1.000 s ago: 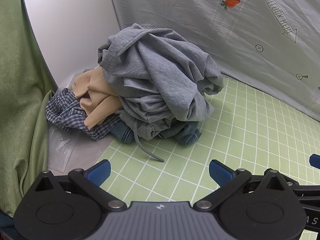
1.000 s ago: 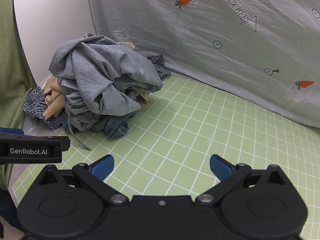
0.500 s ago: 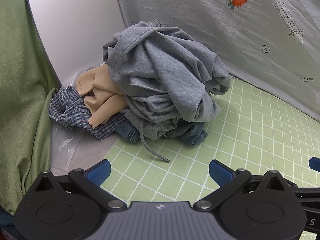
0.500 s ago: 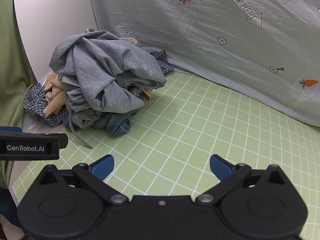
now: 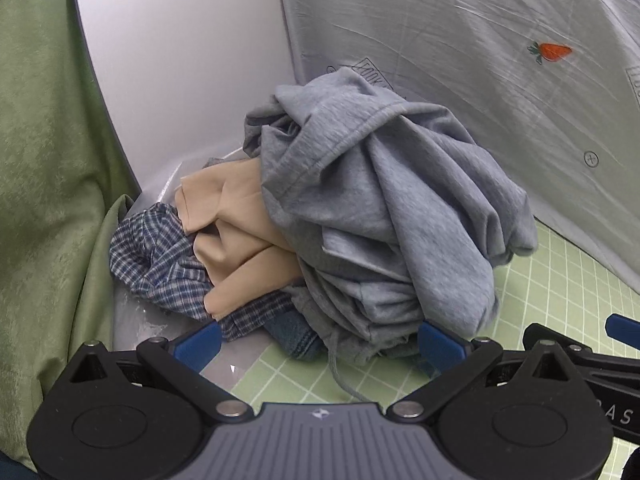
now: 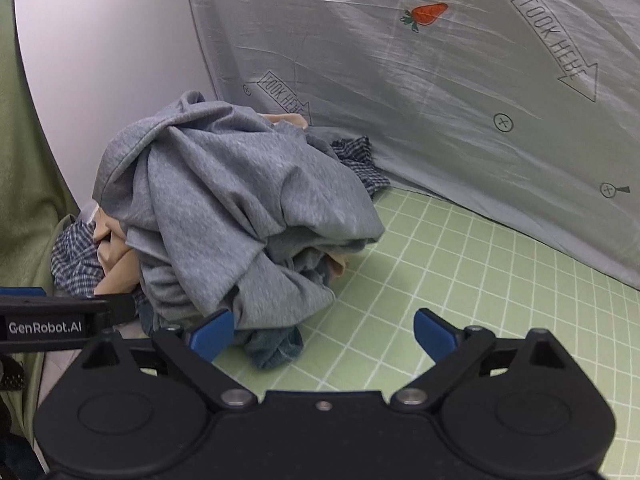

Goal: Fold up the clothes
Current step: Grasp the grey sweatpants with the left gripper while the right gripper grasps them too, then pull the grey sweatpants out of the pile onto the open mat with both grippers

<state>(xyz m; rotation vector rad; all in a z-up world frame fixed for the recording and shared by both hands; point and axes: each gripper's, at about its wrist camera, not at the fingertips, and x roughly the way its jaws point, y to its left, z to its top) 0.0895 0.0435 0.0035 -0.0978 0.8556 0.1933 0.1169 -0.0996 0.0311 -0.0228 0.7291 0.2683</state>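
A heap of clothes sits in the back left corner of the green grid mat (image 5: 560,280) (image 6: 460,272). On top lies a crumpled grey sweatshirt (image 5: 384,200) (image 6: 232,200) with a drawstring trailing onto the mat. Under it are a beige garment (image 5: 236,240) (image 6: 116,264), a blue checked shirt (image 5: 160,264) (image 6: 76,256) and blue denim (image 5: 296,332) (image 6: 276,344). My left gripper (image 5: 320,344) is open, its blue fingertips at the heap's near edge. My right gripper (image 6: 324,330) is open too, just short of the heap's right side, its left fingertip against the grey cloth.
A grey printed sheet (image 5: 480,60) (image 6: 440,100) hangs behind the mat, a white wall (image 5: 180,60) to its left. Green fabric (image 5: 48,180) drapes at the far left. Clear plastic (image 5: 152,320) lies under the heap's left edge. The other gripper's body (image 6: 52,322) shows at left.
Both grippers have moved forward to the heap, which now looms larger in both views. Their fingertips have gone from well short of the clothes to the heap's edge. Both remain open.
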